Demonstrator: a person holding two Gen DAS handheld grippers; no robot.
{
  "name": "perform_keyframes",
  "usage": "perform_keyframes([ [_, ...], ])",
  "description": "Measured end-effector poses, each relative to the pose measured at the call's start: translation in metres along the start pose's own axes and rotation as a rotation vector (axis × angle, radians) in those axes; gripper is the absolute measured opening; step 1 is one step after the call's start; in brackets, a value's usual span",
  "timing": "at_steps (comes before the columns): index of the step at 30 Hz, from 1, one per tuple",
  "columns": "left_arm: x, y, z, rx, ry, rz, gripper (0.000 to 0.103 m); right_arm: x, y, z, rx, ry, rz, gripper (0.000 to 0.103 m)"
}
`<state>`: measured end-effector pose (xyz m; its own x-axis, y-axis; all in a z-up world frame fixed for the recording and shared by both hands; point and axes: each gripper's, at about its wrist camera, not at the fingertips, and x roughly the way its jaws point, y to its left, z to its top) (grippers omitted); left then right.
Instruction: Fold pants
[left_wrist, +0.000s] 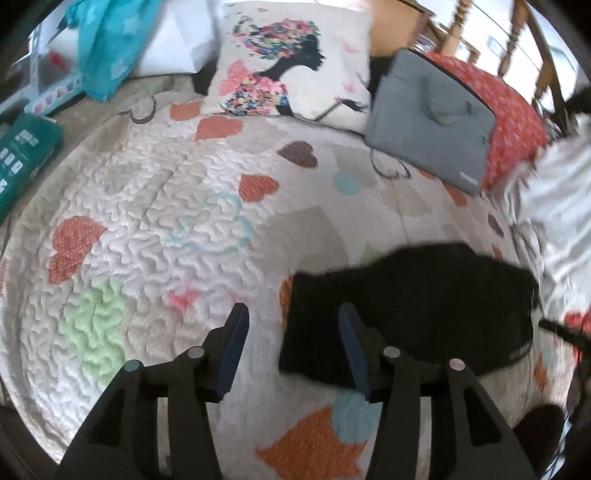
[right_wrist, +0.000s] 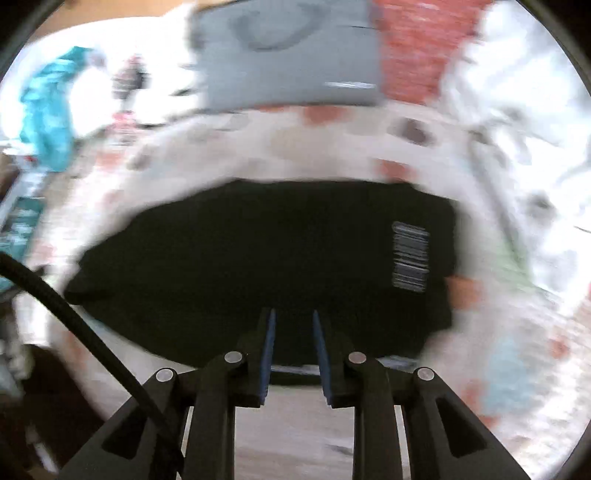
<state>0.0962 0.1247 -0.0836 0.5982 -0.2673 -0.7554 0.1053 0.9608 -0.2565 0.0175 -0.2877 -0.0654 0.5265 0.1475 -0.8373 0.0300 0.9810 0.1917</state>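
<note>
both wrist views look down (closely) at shared black pants (left_wrist: 406, 310) (right_wrist: 258, 266).

Black pants (left_wrist: 406, 310), folded into a compact, roughly rectangular bundle, lying flat on the bed. White printed label near one edge, to the right of the right fingers (right_wrist: 320, 350). Directly ahead of those fingers; partly behind the left gripper's right-hand finger.

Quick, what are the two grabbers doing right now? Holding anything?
Left gripper: open, holding nothing, above the heart-patterned quilt.
Right gripper: open, holding nothing, over the folded black fabric pants.
</note>
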Motion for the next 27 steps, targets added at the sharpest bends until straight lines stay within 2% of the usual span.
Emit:
perform_keyframes([
  [2,0.014,-0.001,0.011,-0.021,0.025,-0.032,0.049,0.015,0.048,0.008,-0.057,0.02,0.138,0.023],
  [4,0.038,-0.009,0.018,0.001,0.086,-0.052,0.049,0.033,0.096,0.013,-0.118,0.038,0.253,0.023],
  [7,0.073,-0.018,0.019,0.053,0.196,-0.036,0.008,0.059,0.162,0.016,-0.216,0.041,0.333,0.023],
  [12,0.089,-0.005,0.033,0.017,0.172,-0.054,0.005,0.101,0.22,0.018,-0.276,0.042,0.349,0.023],
  [15,0.096,0.012,0.041,-0.035,0.166,-0.093,0.004,0.127,0.234,0.011,-0.283,0.123,0.361,0.023],
  [17,0.102,0.025,0.04,-0.081,0.182,-0.129,0.004,0.145,0.245,-0.004,-0.291,0.243,0.418,0.023],
  [19,0.102,0.031,0.038,-0.111,0.189,-0.149,0.004,0.144,0.254,-0.025,-0.366,0.28,0.416,0.025],
  [20,0.099,0.033,0.039,-0.12,0.178,-0.163,0.004,0.139,0.256,-0.03,-0.393,0.279,0.417,0.025],
  [21,0.094,0.035,0.039,-0.131,0.156,-0.181,0.004,0.135,0.257,-0.033,-0.393,0.316,0.444,0.025],
  [22,0.087,0.037,0.04,-0.142,0.13,-0.2,0.004,0.127,0.253,-0.032,-0.367,0.309,0.46,0.025],
  [23,0.08,0.039,0.041,-0.151,0.103,-0.218,0.004,0.119,0.251,-0.028,-0.356,0.264,0.448,0.025],
  [25,0.067,0.039,0.041,-0.15,0.049,-0.238,0.004,0.104,0.248,-0.018,-0.347,0.165,0.388,0.025],
  [27,0.061,0.034,0.041,-0.12,0.029,-0.243,0.004,0.097,0.246,-0.008,-0.313,0.086,0.359,0.027],
])
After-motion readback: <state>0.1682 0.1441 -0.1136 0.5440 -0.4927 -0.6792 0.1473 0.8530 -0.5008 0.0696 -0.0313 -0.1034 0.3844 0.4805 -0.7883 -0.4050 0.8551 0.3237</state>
